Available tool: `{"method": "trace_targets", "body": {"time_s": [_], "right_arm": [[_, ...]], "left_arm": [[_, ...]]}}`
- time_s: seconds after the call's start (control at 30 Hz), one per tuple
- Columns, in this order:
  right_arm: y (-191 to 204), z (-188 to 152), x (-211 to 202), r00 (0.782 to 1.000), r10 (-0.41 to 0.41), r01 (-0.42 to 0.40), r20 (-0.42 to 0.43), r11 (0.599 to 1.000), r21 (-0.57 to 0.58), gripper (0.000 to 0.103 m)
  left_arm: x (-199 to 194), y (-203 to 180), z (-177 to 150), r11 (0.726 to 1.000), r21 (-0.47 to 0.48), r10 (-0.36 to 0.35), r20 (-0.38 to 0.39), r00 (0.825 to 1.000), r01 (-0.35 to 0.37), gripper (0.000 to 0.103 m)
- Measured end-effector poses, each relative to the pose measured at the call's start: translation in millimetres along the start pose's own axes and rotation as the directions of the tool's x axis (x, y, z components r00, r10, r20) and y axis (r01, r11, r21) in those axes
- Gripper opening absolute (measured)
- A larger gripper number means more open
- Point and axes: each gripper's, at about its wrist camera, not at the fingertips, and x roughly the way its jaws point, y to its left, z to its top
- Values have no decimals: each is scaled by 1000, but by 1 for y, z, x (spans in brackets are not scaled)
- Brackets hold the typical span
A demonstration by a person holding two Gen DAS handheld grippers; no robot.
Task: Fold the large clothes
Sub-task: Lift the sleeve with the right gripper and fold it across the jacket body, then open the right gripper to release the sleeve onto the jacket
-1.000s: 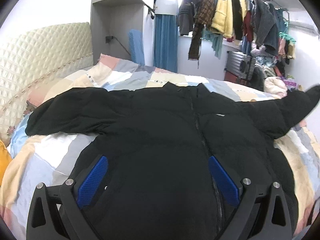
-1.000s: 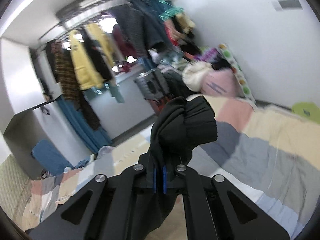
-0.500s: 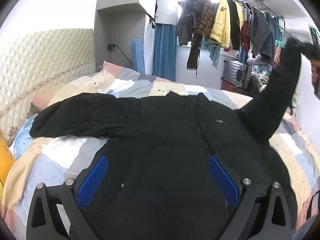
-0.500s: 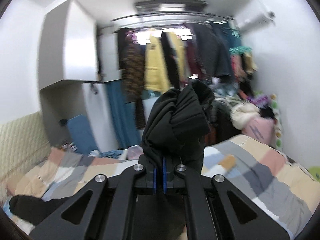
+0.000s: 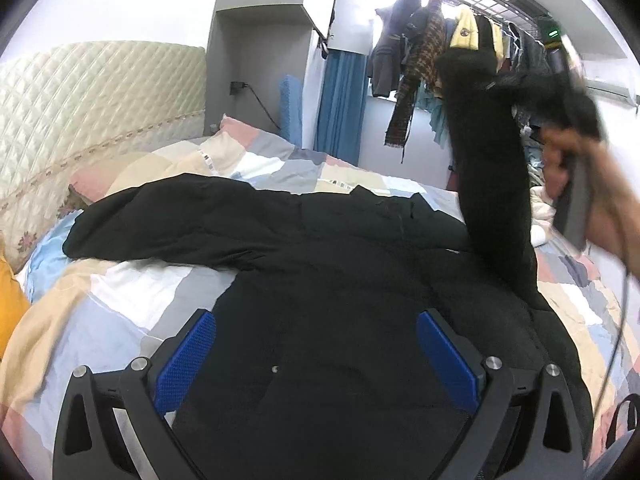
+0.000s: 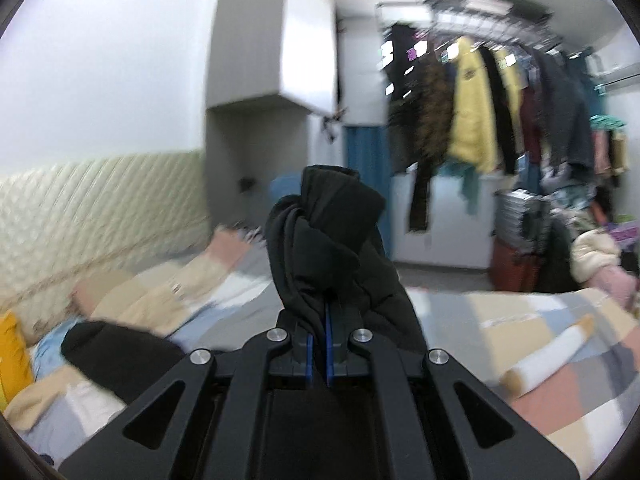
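The black jacket (image 5: 320,264) under the left claw (image 5: 316,352) is matt, soft cloth; its sleeve (image 6: 332,248) bunches between the right claw's (image 6: 318,344) blue textured pads. Claw frames: matt black plastic, shiny metal screws. Patchwork bedspread (image 5: 132,296): smooth cotton-like cloth.

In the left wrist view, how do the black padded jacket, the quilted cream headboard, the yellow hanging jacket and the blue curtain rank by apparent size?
1. black padded jacket
2. quilted cream headboard
3. blue curtain
4. yellow hanging jacket, partly hidden behind the raised sleeve, so its rank is unsure.
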Motion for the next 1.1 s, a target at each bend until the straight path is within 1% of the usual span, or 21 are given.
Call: {"method": "trace_targets", "body": {"time_s": [0.13,0.2,0.3,0.33,0.37,0.43,0.5,0.57,0.6,0.63,0.77,0.83,0.87,0.9,0.93,0.97,1.0,1.03,1.07,1.1], "right_arm": [[50,-47,35,994,74,-76,-84,997,-20,4],[73,-74,50,986,105,-110,-130,993,-33,4],[92,-110,76,970,135,-145,-202,989,-32,4],[98,-124,87,962,144,-154,-232,988,-28,4],[101,-137,87,957,149,-160,-250,987,-25,4],[109,-159,99,941,156,-169,-300,985,-18,4],[112,-181,112,919,155,-174,-363,984,-21,4],[117,-199,130,888,149,-178,-434,984,-28,4],[116,-205,133,879,150,-182,-452,983,-27,4],[116,-210,136,876,153,-185,-457,982,-26,4],[108,-206,135,870,185,-199,-456,980,19,7],[108,-202,132,864,200,-208,-463,978,34,11],[108,-200,130,858,205,-214,-470,976,35,16],[109,-198,128,852,212,-223,-479,974,36,24],[110,-196,126,846,221,-232,-486,972,38,29],[111,-194,122,840,228,-241,-493,970,39,43],[113,-191,117,837,241,-253,-491,967,42,61],[113,-188,112,843,249,-261,-477,965,43,67],[113,-183,104,856,249,-262,-453,964,35,69],[113,-177,97,864,251,-265,-437,964,30,68]], "left_arm": [[7,12,0,1000,-26,4,-10,1000,-4,102],[12,17,-1,999,-39,2,-18,1000,-3,102],[19,24,-1,998,-62,-5,-32,999,3,102],[22,27,-1,998,-70,-8,-36,999,5,102],[24,29,-1,997,-75,-10,-40,999,7,102],[29,32,-2,996,-86,-15,-49,999,11,102],[34,34,-3,996,-91,-18,-58,998,12,102],[38,36,-6,996,-93,-18,-68,998,12,102],[42,38,-6,995,-96,-17,-75,997,10,102],[45,38,-7,995,-98,-16,-80,997,8,102],[53,39,-10,994,-107,-17,-103,995,6,102],[56,38,-11,995,-100,-9,-111,994,-2,102],[57,37,-11,995,-96,-6,-112,994,-4,102],[57,36,-11,996,-91,-2,-112,994,-8,102],[57,35,-11,996,-84,3,-112,994,-13,102],[57,34,-11,997,-80,7,-112,994,-16,102],[56,35,-11,997,-77,13,-110,994,-22,102],[55,35,-12,997,-76,21,-110,994,-30,102],[54,35,-13,997,-76,23,-111,994,-32,102],[53,36,-13,996,-79,27,-112,993,-36,102]]}}
